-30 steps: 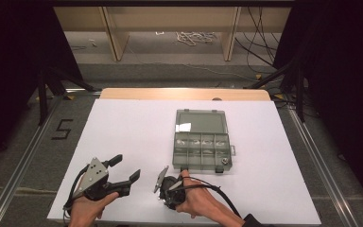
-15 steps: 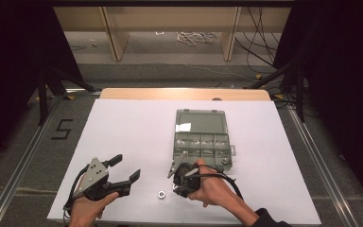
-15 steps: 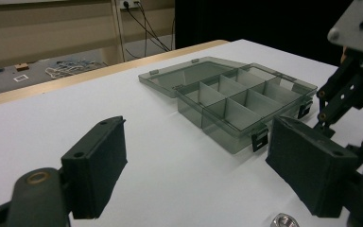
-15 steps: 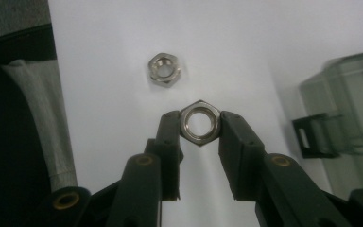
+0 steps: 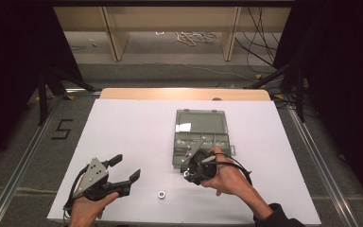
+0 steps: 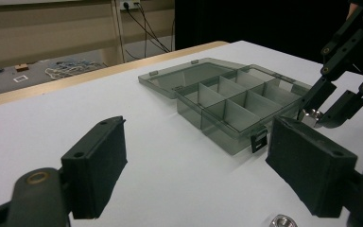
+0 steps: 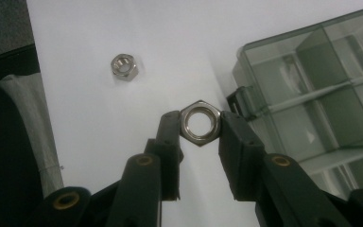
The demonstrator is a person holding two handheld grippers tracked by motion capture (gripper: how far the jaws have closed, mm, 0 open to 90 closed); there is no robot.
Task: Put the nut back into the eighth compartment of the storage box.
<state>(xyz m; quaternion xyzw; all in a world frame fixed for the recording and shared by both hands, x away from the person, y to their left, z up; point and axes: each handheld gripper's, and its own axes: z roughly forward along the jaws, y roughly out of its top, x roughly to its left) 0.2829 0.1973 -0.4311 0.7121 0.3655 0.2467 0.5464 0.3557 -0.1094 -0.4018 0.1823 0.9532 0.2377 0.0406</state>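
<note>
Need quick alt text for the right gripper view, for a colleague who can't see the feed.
The right gripper pinches a hex nut between its two black jaws above the white table. A second nut lies loose on the table beyond, and a clear compartment box stands open at the right.

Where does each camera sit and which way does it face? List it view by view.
High view: above the near table edge, looking forward and down; both hands, left gripper, right gripper.
Left gripper view: rides the left gripper, looking level across the table at the open box between its open jaws.
Right gripper view: rides the right gripper, looking down at the held nut.
Shared: box, held nut, loose nut.
</note>
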